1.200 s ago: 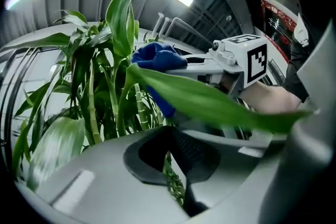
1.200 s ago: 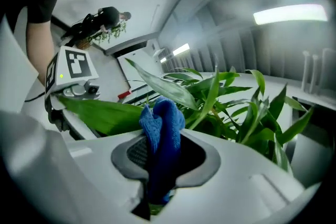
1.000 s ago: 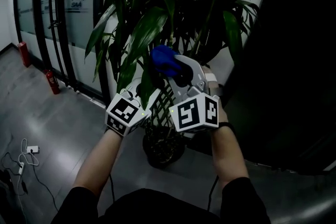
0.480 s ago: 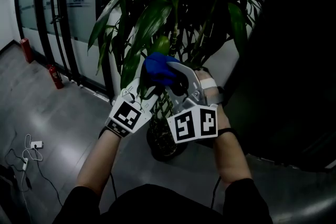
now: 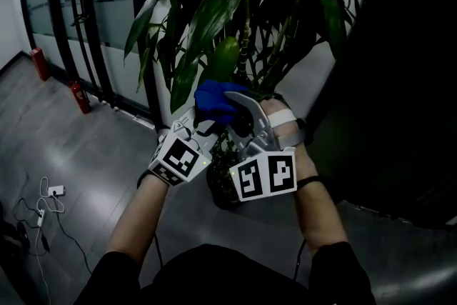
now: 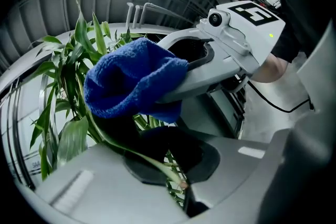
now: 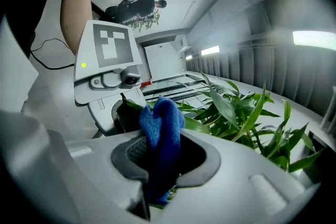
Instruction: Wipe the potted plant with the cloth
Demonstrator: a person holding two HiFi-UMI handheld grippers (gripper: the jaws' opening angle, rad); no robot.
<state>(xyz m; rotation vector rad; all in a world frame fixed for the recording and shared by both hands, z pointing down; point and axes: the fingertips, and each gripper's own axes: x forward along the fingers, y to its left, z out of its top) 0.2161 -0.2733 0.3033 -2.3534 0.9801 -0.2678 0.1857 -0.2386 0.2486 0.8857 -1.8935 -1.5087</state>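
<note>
Potted plant (image 5: 235,3): long glossy green leaves | right tool (image 7: 163,165) clenches blue cloth (image 7: 163,123) | left tool (image 6: 178,176) pinches leaf (image 6: 126,152)

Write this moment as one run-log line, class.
left gripper: shut on leaf | right gripper: shut on blue cloth | blue cloth: at that leaf of the potted plant

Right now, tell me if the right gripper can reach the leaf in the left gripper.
Likely yes: the right gripper holds the fuzzy blue cloth right beside the long green leaf pinched in the left gripper, nothing between.
</note>
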